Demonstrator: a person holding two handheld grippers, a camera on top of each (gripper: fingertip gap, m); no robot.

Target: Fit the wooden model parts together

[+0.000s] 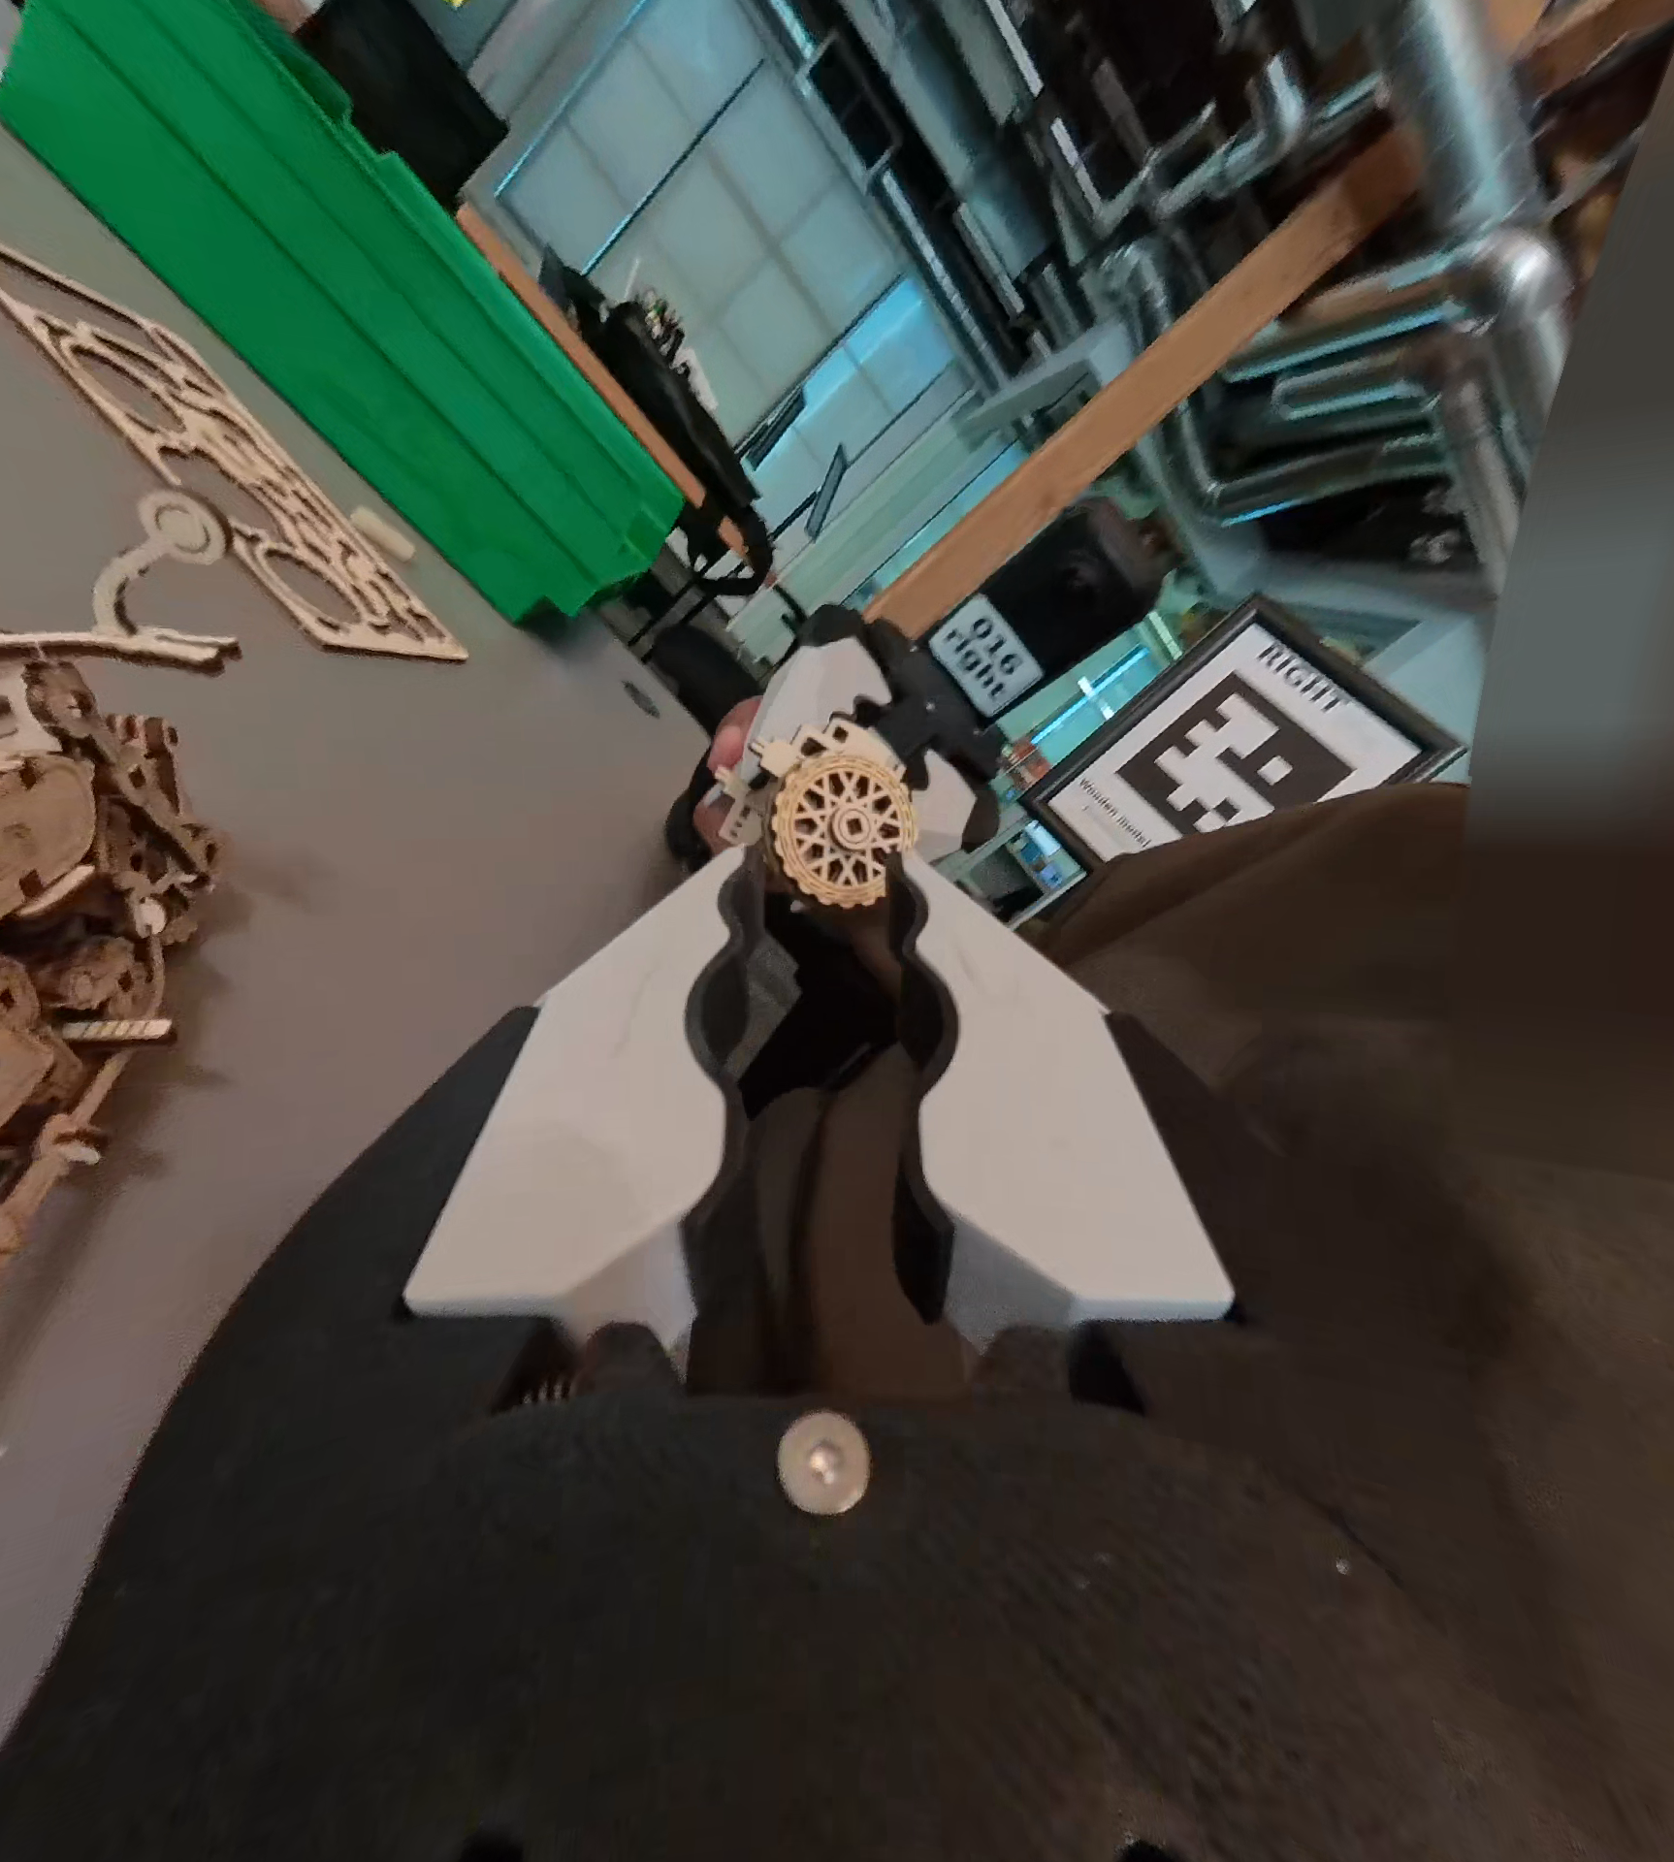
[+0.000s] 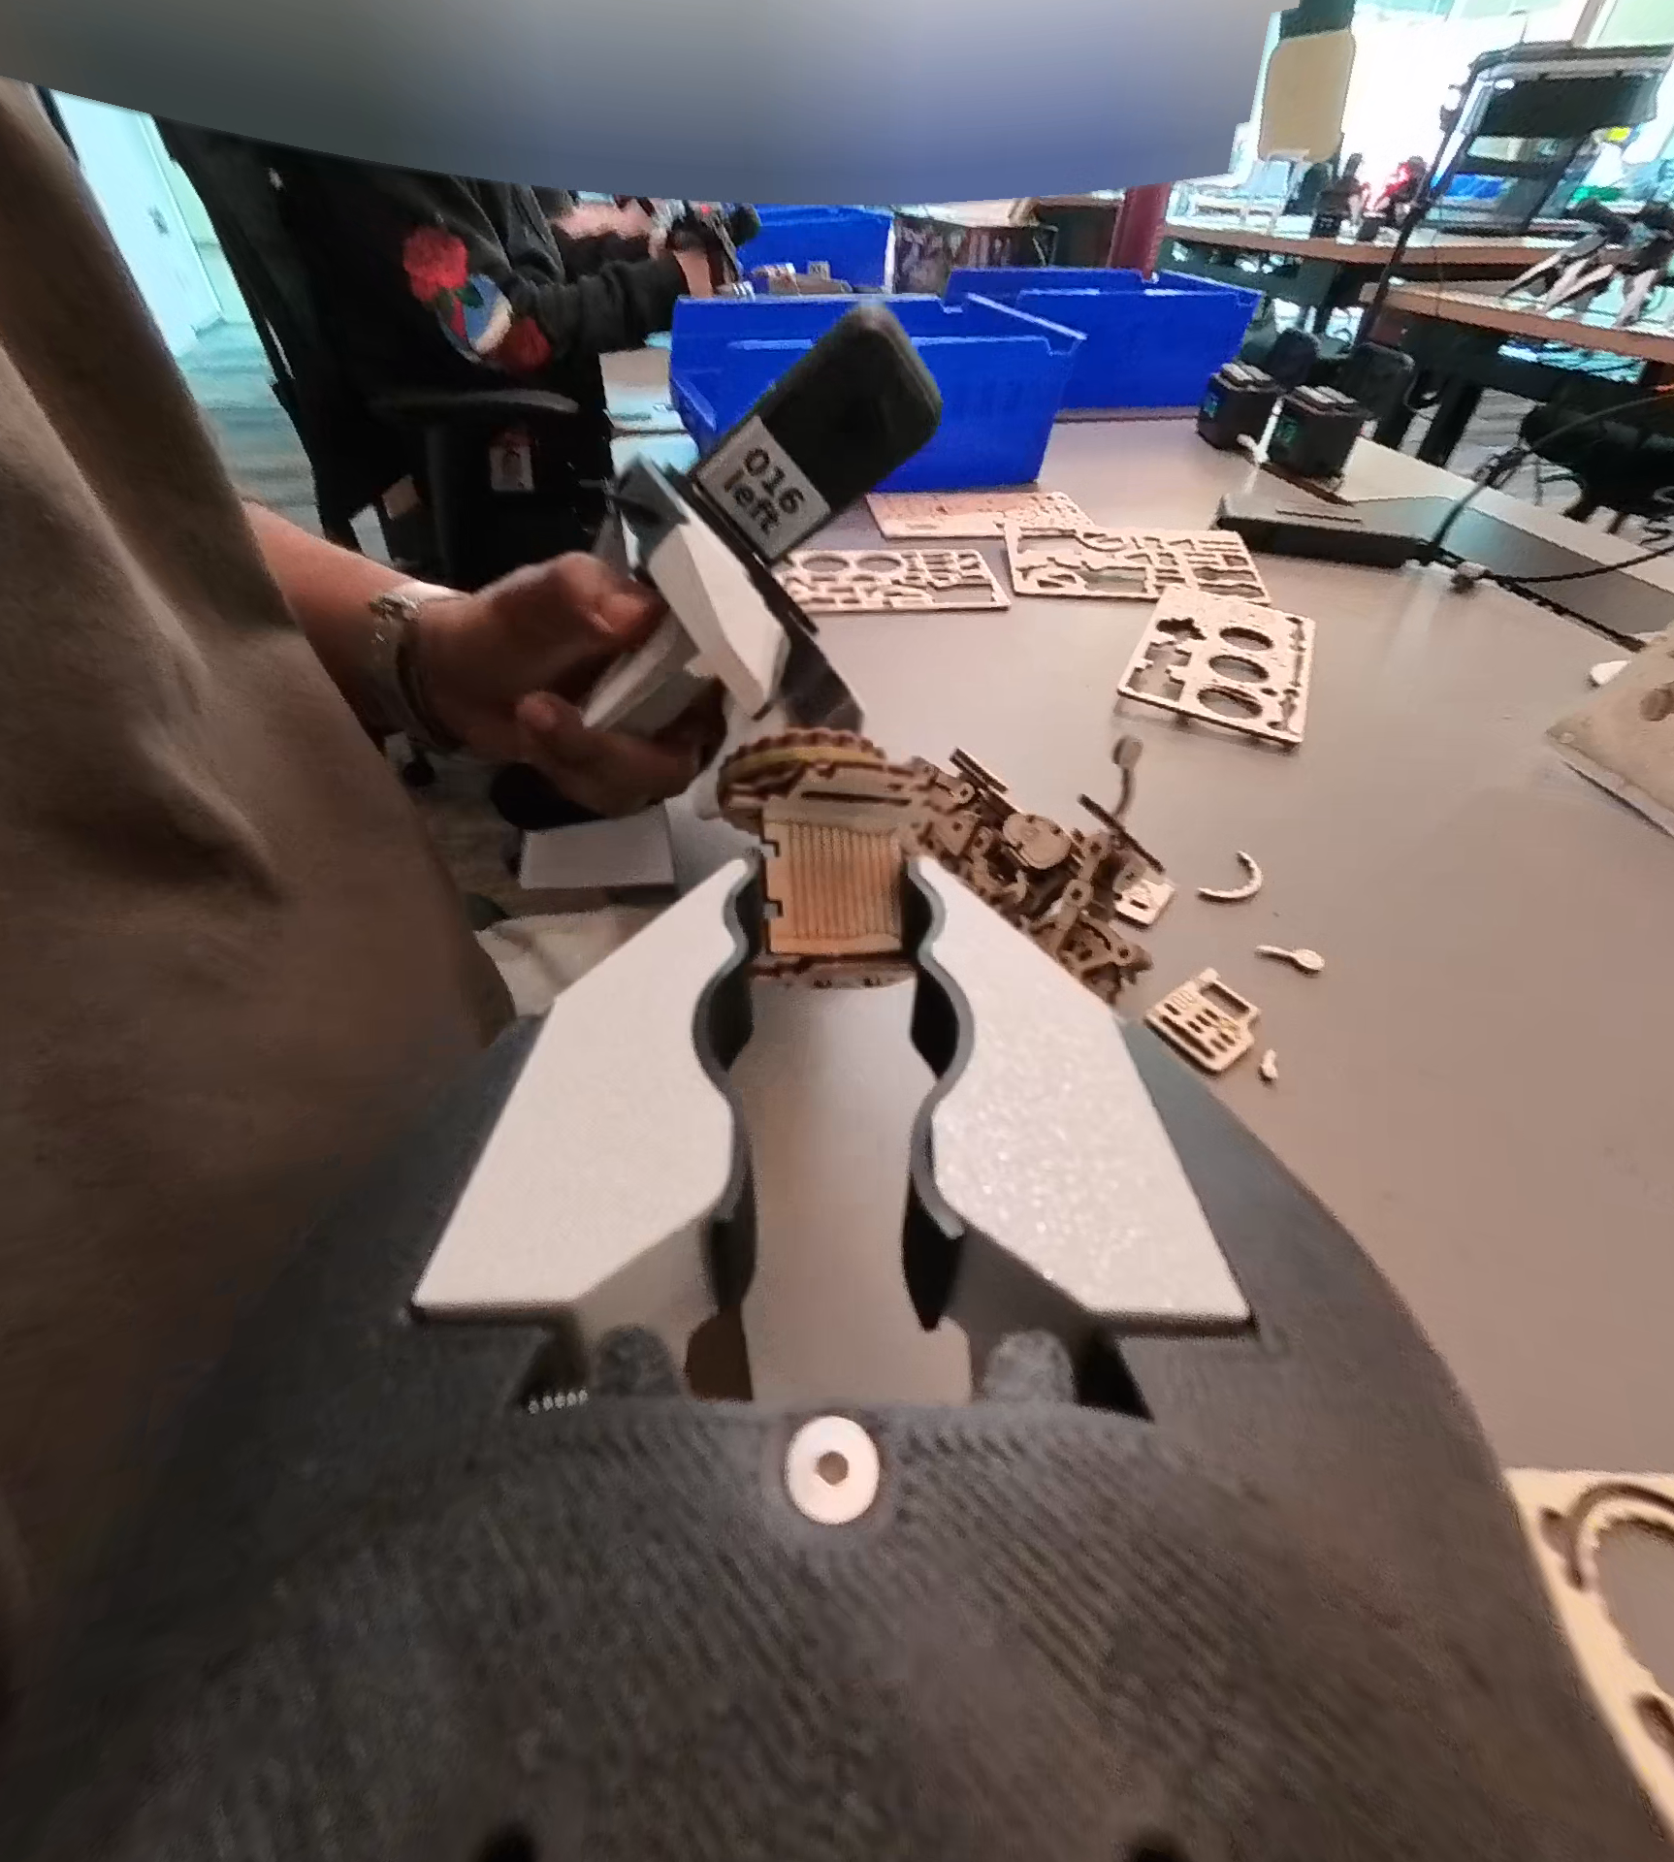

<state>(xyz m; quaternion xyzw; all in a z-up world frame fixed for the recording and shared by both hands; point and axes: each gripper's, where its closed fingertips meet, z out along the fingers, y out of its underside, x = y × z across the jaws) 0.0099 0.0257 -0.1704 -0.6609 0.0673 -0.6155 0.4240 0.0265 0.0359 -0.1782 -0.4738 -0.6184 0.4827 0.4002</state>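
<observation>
My left gripper (image 1: 838, 879) is shut on a small round spoked wooden wheel (image 1: 843, 826), held up in the air. The wheel presses against a wooden model body (image 2: 828, 897) with a ribbed panel, which my right gripper (image 2: 833, 892) is shut on. In the left wrist view my right gripper (image 1: 863, 705) faces me just behind the wheel. In the right wrist view my left gripper (image 2: 712, 625) comes in from the upper left, held by a hand, and the wheel (image 2: 798, 756) sits on top of the body.
A pile of loose wooden parts (image 2: 1045, 867) lies on the grey table (image 2: 1417, 907), also in the left wrist view (image 1: 17, 907). Punched-out wooden sheets (image 2: 1216, 665) lie beyond it. Blue bins (image 2: 873, 393) stand at the back, a green bin (image 1: 329, 302) to the left.
</observation>
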